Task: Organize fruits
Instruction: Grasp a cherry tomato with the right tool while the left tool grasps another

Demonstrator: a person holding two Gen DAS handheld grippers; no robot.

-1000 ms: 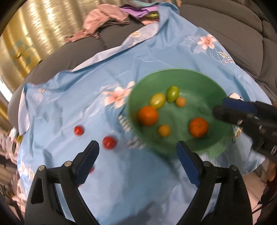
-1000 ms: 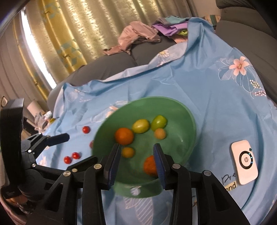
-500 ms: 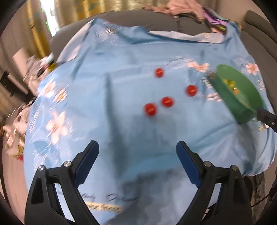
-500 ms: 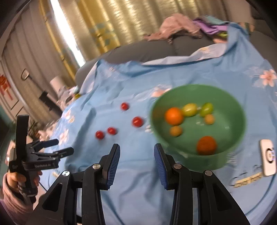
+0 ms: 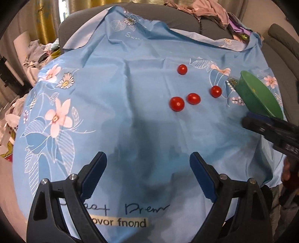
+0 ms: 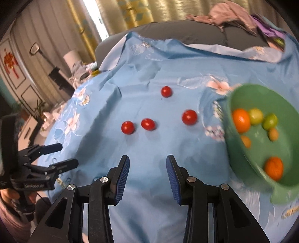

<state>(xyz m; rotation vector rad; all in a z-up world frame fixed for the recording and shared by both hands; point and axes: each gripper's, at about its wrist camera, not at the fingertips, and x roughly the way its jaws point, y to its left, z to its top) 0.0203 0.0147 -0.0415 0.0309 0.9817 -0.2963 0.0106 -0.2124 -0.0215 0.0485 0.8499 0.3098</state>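
Observation:
Several red cherry tomatoes lie loose on the blue flowered cloth: two close together [image 5: 176,104] [image 5: 193,98], one nearer the bowl [image 5: 216,91], one farther back [image 5: 182,69]; they also show in the right wrist view [image 6: 128,127] [image 6: 148,124] [image 6: 189,117] [image 6: 166,91]. A green bowl [image 6: 237,162] at the right holds two oranges [image 6: 241,120] [image 6: 273,168], green tomatoes [image 6: 270,121] and small yellow fruits. My left gripper [image 5: 147,177] is open and empty, well short of the tomatoes. My right gripper [image 6: 147,172] is open and empty, left of the bowl.
The cloth [image 5: 115,104] covers a round table beside a grey sofa [image 6: 186,31] with a pile of clothes [image 6: 231,13]. Curtains [image 6: 130,13] hang behind. Clutter sits on the floor at the left [image 5: 37,52].
Both grippers have swung left, away from the bowl and toward the loose red tomatoes. The bowl now sits at the right edge of both views.

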